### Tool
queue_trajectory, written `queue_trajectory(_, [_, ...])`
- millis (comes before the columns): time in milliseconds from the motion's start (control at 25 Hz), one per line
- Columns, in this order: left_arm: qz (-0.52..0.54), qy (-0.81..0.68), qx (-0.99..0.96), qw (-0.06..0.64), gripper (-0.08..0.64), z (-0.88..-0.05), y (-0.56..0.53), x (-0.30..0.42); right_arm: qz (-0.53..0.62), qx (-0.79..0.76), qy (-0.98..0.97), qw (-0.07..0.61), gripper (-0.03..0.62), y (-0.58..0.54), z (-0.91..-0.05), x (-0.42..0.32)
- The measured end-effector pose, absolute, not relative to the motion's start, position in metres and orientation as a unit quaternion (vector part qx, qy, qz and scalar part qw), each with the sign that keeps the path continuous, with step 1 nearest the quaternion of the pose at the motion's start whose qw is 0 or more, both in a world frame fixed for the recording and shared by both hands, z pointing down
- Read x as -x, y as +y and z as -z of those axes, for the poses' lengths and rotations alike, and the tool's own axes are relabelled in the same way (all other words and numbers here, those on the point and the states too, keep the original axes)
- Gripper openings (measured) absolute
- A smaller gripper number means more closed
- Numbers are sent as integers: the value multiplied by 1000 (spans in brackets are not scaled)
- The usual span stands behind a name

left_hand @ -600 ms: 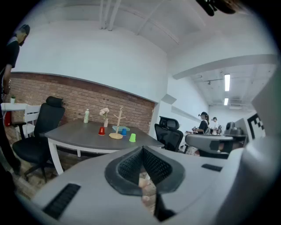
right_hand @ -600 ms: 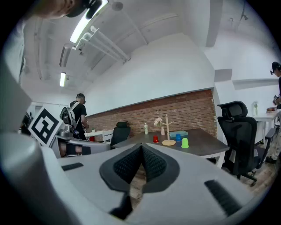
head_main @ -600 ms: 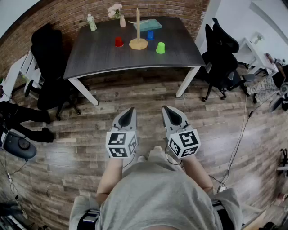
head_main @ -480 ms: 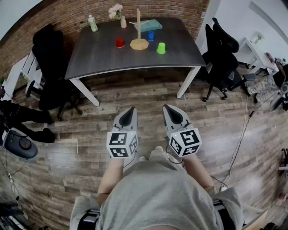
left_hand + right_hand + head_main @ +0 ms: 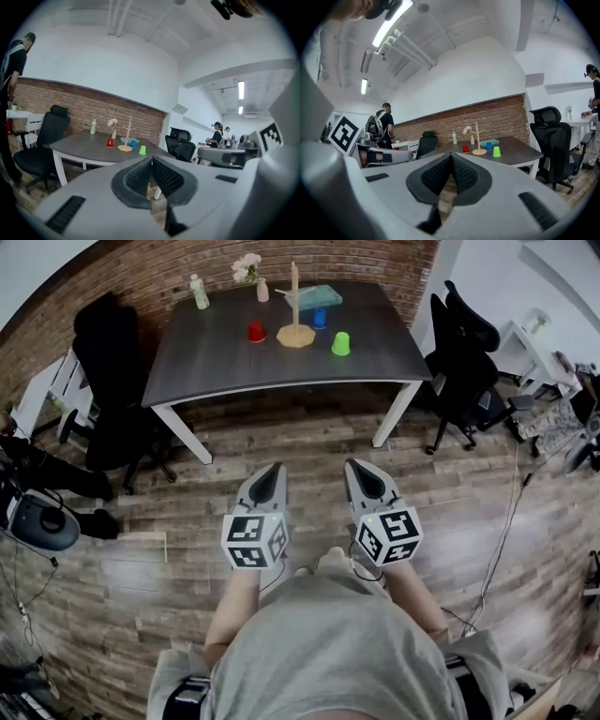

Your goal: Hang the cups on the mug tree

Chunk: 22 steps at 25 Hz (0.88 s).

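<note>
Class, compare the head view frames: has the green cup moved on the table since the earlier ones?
No. The green cup stands just as far right of the mug tree on the table; only the whole view has shifted.

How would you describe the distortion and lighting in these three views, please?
Head view: strong fisheye, table edges bowed, even light. Left gripper view: black round vignette, bright lamp at right. Right gripper view: same vignette, strip light blown out at top.

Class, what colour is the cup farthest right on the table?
The cup is green, clearest in the head view.
</note>
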State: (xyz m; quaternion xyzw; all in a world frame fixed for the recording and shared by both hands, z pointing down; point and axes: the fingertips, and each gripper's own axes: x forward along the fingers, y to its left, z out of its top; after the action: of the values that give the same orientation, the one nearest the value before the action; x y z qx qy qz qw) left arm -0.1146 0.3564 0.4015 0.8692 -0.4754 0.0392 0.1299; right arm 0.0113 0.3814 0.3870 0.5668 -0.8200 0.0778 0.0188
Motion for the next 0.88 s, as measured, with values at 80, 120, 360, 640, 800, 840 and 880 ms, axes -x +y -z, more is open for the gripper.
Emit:
queue_trajectory(80, [-41,-474,-870,131,9,-404,358,118,-78,-572,-816,27,0,383,-391,-10])
queue_trajectory(120, [-43,-473,-870,131,11,-405,359,120,-79,-573,-815,31,0,384,-393,-9])
queue_trajectory(360, [-56,-463,-875,130,12,-410,362,124,-81,-576,-812,41,0,388,-397,-2])
queue_trajectory(640, [-57,-452,-881,130,80,-413,364,127,-81,-573,-814,44,14,387,-398,2])
queue_trajectory(800, [-55,-453,-881,128,112,-415,355,131,-78,-574,-814,43,40,376,-398,1])
queue_trajectory(840, [-54,-453,-880,128,121,-415,352,131,-78,-574,-814,43,51,373,-398,0])
queue_trajectory(880, [-53,-453,-880,130,127,-416,349,132,-77,-574,-814,44,60,369,-398,-1])
